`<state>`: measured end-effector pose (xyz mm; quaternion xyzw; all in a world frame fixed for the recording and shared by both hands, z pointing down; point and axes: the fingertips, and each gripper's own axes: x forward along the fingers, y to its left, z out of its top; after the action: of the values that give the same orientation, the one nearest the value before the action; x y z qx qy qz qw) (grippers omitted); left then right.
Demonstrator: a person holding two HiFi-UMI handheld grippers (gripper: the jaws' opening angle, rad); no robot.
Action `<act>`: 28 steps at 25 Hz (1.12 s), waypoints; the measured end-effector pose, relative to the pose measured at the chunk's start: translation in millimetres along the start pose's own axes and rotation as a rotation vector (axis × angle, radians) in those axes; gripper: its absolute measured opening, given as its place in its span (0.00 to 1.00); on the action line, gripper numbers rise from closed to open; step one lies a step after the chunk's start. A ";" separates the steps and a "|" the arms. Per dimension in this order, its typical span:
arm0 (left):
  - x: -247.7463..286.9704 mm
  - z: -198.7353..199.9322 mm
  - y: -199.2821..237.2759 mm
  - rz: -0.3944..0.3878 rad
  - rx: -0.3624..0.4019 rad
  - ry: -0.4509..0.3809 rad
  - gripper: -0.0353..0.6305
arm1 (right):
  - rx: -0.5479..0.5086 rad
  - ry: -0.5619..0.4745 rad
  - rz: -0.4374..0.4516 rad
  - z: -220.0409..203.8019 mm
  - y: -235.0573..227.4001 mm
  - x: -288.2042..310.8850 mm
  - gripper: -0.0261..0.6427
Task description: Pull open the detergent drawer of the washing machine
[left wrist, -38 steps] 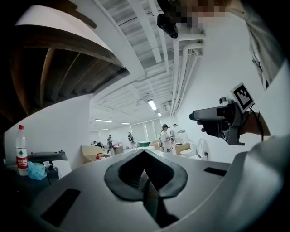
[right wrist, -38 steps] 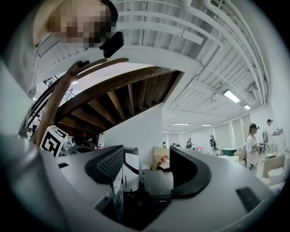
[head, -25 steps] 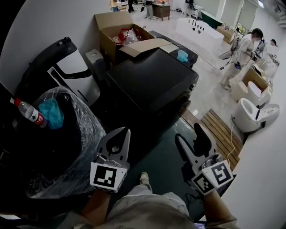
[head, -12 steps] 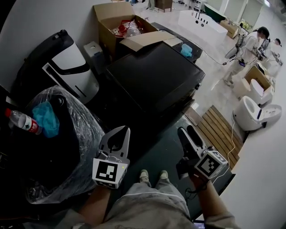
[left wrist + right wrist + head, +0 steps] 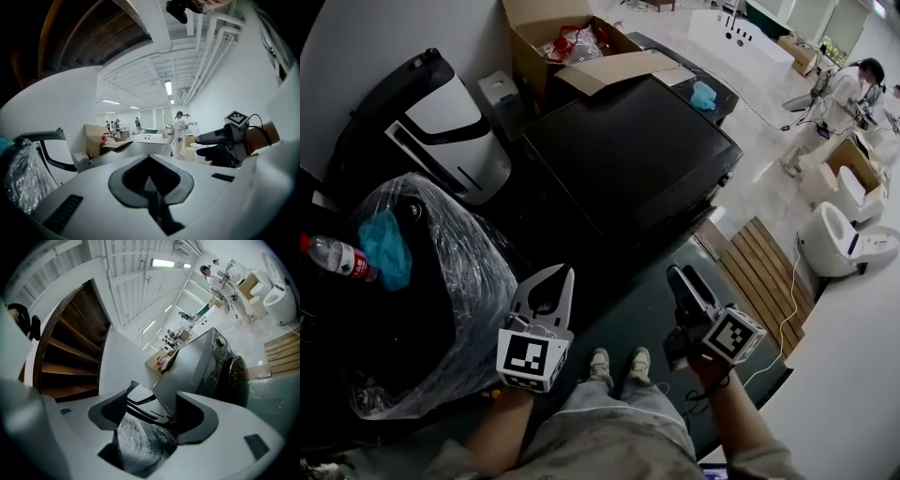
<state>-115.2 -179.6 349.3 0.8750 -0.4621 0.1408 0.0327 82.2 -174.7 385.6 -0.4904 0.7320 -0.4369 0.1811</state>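
Observation:
The dark washing machine (image 5: 628, 159) stands ahead of me, seen from above in the head view. Its front with the round door (image 5: 236, 376) shows in the right gripper view. I cannot make out the detergent drawer. My left gripper (image 5: 558, 274) hangs short of the machine's near left corner, fingertips together, nothing in it (image 5: 149, 157). My right gripper (image 5: 684, 279) is rolled onto its side in front of the machine. It stands open with nothing between its jaws (image 5: 157, 399). Neither gripper touches the machine.
A plastic-wrapped black bulk (image 5: 422, 281) with a water bottle (image 5: 333, 258) and a blue cloth (image 5: 382, 248) stands at my left. A white-and-black appliance (image 5: 441, 141) and a cardboard box (image 5: 572, 42) lie behind. A wooden slat platform (image 5: 769, 272), toilets (image 5: 848, 248) and people (image 5: 834, 103) are at the right.
Both grippers have sunk lower in front of the machine. The right gripper has rolled onto its side, its marker cube now facing up. The left gripper kept its pose.

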 end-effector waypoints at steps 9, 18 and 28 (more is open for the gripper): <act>38.1 -31.5 0.1 -0.011 -0.031 0.062 0.08 | 0.162 0.039 0.028 -19.6 -48.6 38.9 0.51; 67.8 -81.1 9.4 0.006 -0.057 0.147 0.08 | 0.239 0.065 0.003 -42.5 -105.6 69.6 0.51; 89.4 -114.0 29.3 0.037 -0.085 0.183 0.08 | 0.314 0.091 0.005 -76.8 -164.0 101.7 0.53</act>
<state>-116.1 -246.4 481.1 0.8477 -0.4787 0.2009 0.1092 74.7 -250.9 578.7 -0.4339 0.6635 -0.5671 0.2234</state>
